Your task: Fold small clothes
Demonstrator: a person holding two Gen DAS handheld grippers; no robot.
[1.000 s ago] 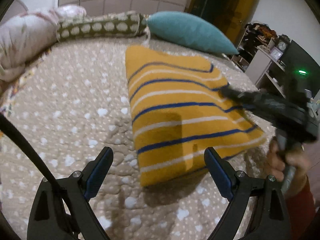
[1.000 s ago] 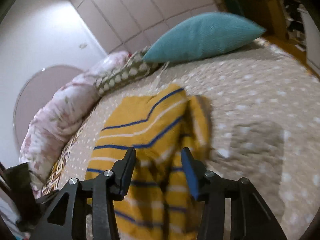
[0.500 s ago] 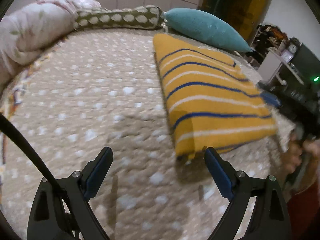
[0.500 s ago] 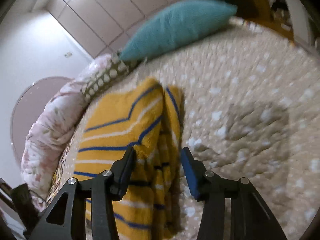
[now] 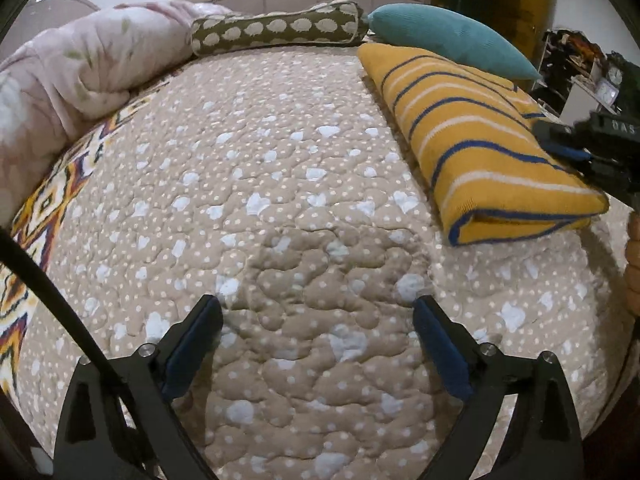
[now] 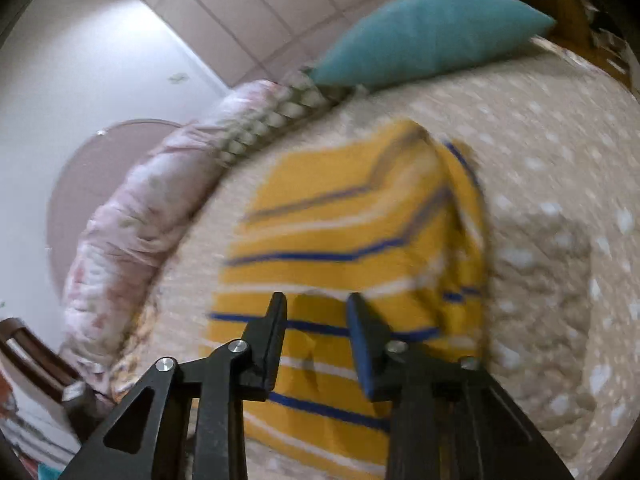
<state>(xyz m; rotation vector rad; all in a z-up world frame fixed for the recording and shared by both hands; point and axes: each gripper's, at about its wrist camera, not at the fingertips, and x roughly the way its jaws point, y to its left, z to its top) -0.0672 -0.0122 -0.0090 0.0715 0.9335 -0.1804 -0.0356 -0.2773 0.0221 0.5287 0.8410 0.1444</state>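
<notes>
1. Left gripper [image 5: 316, 344]: blue-padded fingers [image 5: 192, 340] spread wide, released, nothing between them. Hovering over bare beige quilted bedspread with white dots and hearts [image 5: 256, 184].
2. Folded mustard-yellow knit garment with blue and white stripes [image 5: 472, 136]: lying flat on bedspread, ahead and to the right of the left fingers, well apart from them. Folded edge with blue trim facing the left camera.
3. Right gripper [image 6: 316, 312]: fingers [image 6: 362, 344] partly apart with a narrow gap, no fabric pinched between them. Positioned directly over the near part of the garment [image 6: 352, 240]; contact with the knit cannot be told, frame blurred by motion.
4. Right gripper also visible in left view [image 5: 588, 152] at far right edge, above the garment's right side.
5. Beyond the garment, past both fingertips: teal knit cushion [image 5: 448, 40], touching or just behind the garment's far end.
6. Far ahead-left of left fingers: olive bolster with white hedgehog print [image 5: 280, 28], and pink floral duvet roll [image 5: 88, 64] beside it.
</notes>
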